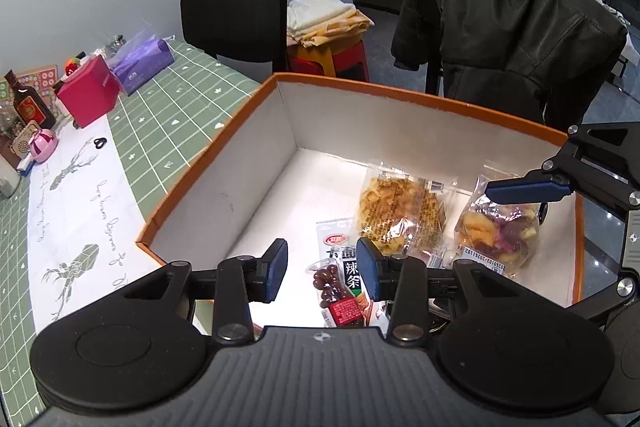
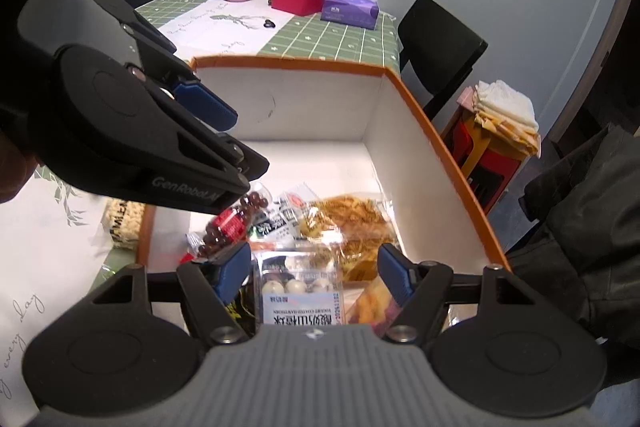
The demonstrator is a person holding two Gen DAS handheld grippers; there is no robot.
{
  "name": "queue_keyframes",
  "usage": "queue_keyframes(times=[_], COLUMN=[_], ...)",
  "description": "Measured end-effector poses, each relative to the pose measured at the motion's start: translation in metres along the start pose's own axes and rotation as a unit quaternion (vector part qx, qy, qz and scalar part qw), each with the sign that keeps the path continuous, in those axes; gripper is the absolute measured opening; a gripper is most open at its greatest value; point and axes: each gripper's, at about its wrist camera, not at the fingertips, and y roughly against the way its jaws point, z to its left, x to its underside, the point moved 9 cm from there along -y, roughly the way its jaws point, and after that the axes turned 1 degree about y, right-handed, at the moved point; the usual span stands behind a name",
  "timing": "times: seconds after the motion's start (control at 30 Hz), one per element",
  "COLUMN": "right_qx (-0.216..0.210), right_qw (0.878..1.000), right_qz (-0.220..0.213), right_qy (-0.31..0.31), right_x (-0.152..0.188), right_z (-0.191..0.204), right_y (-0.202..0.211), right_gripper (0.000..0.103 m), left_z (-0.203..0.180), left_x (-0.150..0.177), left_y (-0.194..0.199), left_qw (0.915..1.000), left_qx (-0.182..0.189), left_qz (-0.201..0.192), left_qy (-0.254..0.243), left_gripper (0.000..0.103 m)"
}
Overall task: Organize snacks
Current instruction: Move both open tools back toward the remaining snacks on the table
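Observation:
An orange-rimmed white box [image 1: 420, 97] holds several snack packs: a yellow noodle-crisp bag [image 1: 396, 211], a dried-fruit bag [image 1: 496, 231], a spicy-strip pack [image 1: 340, 251] and a pack of brown chocolate balls [image 1: 332, 291]. My left gripper [image 1: 322, 269] hangs open and empty over the box's near edge. My right gripper [image 2: 314, 273] is open above a clear pack of white yogurt balls [image 2: 298, 293], which lies between the fingers; I cannot tell if they touch it. The box [image 2: 432, 131], the noodle-crisp bag [image 2: 352, 223] and the chocolate balls [image 2: 232, 223] show in the right wrist view too.
A ramen block [image 2: 120, 223] lies on the table left of the box. At the table's far end stand a red box [image 1: 90, 95], a purple tissue pack [image 1: 142, 63], a brown bottle [image 1: 28, 103] and a pink gadget [image 1: 42, 145]. Black chairs [image 1: 236, 23], one draped with a jacket [image 1: 516, 35], stand beyond.

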Motion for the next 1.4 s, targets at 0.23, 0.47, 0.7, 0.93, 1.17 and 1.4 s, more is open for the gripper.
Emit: queue_keyframes(times=[0.23, 0.47, 0.7, 0.93, 1.17, 1.4], right_qx=[0.005, 0.01, 0.009, -0.01, -0.037, -0.057], right_qw=[1.0, 0.998, 0.995, 0.993, 0.991, 0.991], right_qz=[-0.019, -0.043, -0.07, -0.09, -0.086, -0.066], right_qy=[0.015, 0.039, 0.064, 0.075, 0.093, 0.099], right_x=[-0.022, -0.049, -0.075, -0.095, -0.095, -0.085], right_z=[0.013, 0.033, 0.059, 0.093, 0.132, 0.155], right_y=[0.018, 0.044, 0.068, 0.076, 0.062, 0.035], right_gripper=[0.069, 0.069, 0.069, 0.069, 0.069, 0.069], left_z=[0.017, 0.043, 0.072, 0.104, 0.149, 0.19], left_x=[-0.005, -0.008, -0.006, 0.018, 0.055, 0.116], left_y=[0.027, 0.063, 0.111, 0.139, 0.147, 0.133], left_qw=[0.9996, 0.9977, 0.9938, 0.9909, 0.9864, 0.9826], left_qx=[-0.009, -0.026, -0.048, -0.076, -0.089, -0.095], left_qz=[-0.024, -0.053, -0.086, -0.095, -0.096, -0.068], left_qy=[0.015, 0.033, 0.051, 0.058, 0.1, 0.145], left_gripper=[0.047, 0.048, 0.051, 0.051, 0.053, 0.054])
